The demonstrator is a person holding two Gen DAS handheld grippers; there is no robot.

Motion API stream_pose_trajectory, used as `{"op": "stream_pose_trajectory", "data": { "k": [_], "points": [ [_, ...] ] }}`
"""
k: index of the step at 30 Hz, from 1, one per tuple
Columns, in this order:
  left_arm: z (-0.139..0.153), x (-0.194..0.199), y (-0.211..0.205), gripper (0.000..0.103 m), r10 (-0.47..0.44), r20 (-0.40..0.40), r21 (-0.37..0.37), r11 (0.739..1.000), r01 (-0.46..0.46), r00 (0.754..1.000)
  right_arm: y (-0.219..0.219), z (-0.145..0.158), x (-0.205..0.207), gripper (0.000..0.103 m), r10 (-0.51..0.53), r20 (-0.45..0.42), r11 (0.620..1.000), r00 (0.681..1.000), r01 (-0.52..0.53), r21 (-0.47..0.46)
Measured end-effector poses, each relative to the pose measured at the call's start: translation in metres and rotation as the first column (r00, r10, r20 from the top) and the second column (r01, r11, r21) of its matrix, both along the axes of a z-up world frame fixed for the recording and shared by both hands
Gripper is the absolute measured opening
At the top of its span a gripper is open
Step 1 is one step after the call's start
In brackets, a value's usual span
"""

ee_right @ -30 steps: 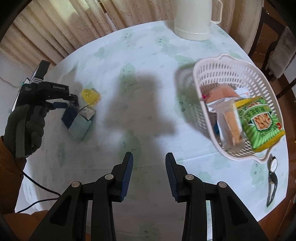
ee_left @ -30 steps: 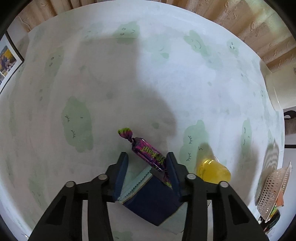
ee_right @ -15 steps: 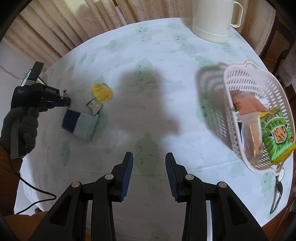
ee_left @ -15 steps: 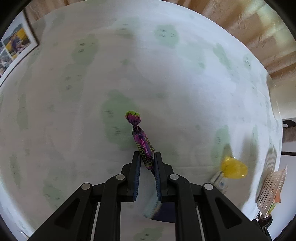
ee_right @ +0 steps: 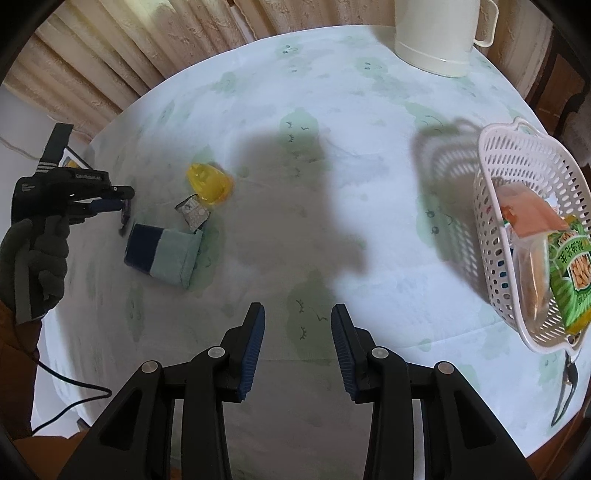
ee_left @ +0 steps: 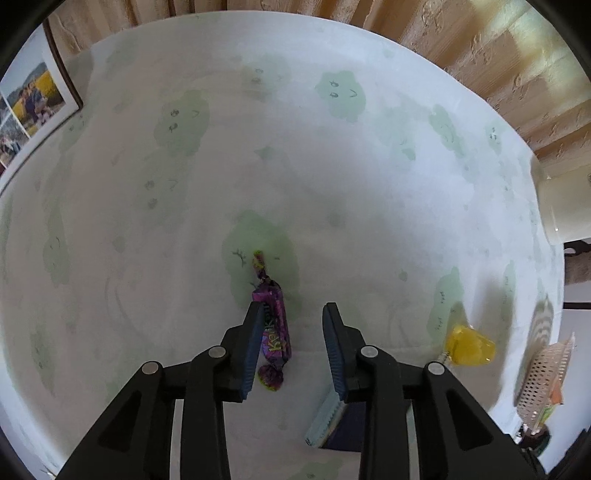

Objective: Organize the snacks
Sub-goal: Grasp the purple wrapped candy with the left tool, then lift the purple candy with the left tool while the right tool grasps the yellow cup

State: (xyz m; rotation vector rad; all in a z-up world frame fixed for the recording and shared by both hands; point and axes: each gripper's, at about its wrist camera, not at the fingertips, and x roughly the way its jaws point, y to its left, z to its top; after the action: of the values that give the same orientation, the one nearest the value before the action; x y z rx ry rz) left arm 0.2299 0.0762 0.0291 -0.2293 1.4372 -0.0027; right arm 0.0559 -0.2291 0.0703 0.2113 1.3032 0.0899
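A purple twist-wrapped candy (ee_left: 275,325) sits between the jaws of my left gripper (ee_left: 292,308), resting against the left finger (ee_left: 251,339). The jaws are opening and the right pad stands clear of the candy. In the right wrist view the left gripper (ee_right: 123,201), held by a gloved hand, has the candy (ee_right: 125,216) at its tips. A blue and teal packet (ee_right: 162,254), a small silver packet (ee_right: 194,214) and a yellow jelly cup (ee_right: 209,183) lie just right of it. My right gripper (ee_right: 298,312) is open over bare tablecloth, holding nothing.
A white basket (ee_right: 491,236) at the right edge holds a green snack bag (ee_right: 570,273) and an orange packet (ee_right: 528,210). A cream jug (ee_right: 436,33) stands at the back. Black pliers (ee_right: 565,391) lie near the front right edge. A framed picture (ee_left: 33,107) sits far left.
My left gripper moved left off the blue packet, closed on the purple candy, and now its jaws have spread apart again. The right gripper drifted left, away from the basket.
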Motion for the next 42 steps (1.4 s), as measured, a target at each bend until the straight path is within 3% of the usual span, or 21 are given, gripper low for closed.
{"op": "stream_pose_trajectory", "data": {
  "k": [3, 12, 21, 26, 33, 37, 42],
  "points": [
    [-0.007, -0.001, -0.008, 0.013, -0.019, -0.006, 0.055, 0.998, 0.019, 1.0, 0.002, 0.0, 0.001, 0.039, 0.006, -0.001, 1.0, 1.0, -0.006, -0.004],
    [-0.001, -0.025, 0.014, 0.009, 0.001, 0.001, 0.02, 1.0, -0.001, 1.0, 0.022, -0.003, 0.019, 0.039, 0.055, 0.001, 0.998, 0.998, -0.055, -0.008],
    [0.028, -0.057, 0.031, 0.009, 0.013, 0.051, -0.025, 1.0, -0.012, 0.999, 0.061, 0.0, 0.071, 0.039, 0.117, 0.038, 0.992, 0.992, -0.118, 0.043],
    [0.034, -0.065, 0.045, 0.009, 0.018, 0.058, -0.032, 0.999, -0.017, 0.998, 0.086, -0.004, 0.096, 0.039, 0.158, 0.06, 0.987, 0.986, -0.16, 0.025],
    [0.014, -0.056, 0.032, 0.01, 0.051, 0.038, -0.031, 0.998, -0.05, 0.998, 0.107, -0.021, 0.125, 0.039, 0.175, 0.046, 0.984, 0.984, -0.174, -0.023],
    [0.01, -0.055, 0.035, 0.027, 0.049, 0.035, -0.028, 0.998, -0.048, 0.998, 0.109, -0.033, 0.131, 0.032, 0.173, 0.023, 0.983, 0.985, -0.171, -0.063],
    [0.002, -0.048, 0.032, 0.027, 0.043, 0.026, -0.024, 0.999, -0.042, 0.999, 0.108, -0.034, 0.131, 0.032, 0.172, 0.028, 0.983, 0.985, -0.17, -0.064]
  ]
}}
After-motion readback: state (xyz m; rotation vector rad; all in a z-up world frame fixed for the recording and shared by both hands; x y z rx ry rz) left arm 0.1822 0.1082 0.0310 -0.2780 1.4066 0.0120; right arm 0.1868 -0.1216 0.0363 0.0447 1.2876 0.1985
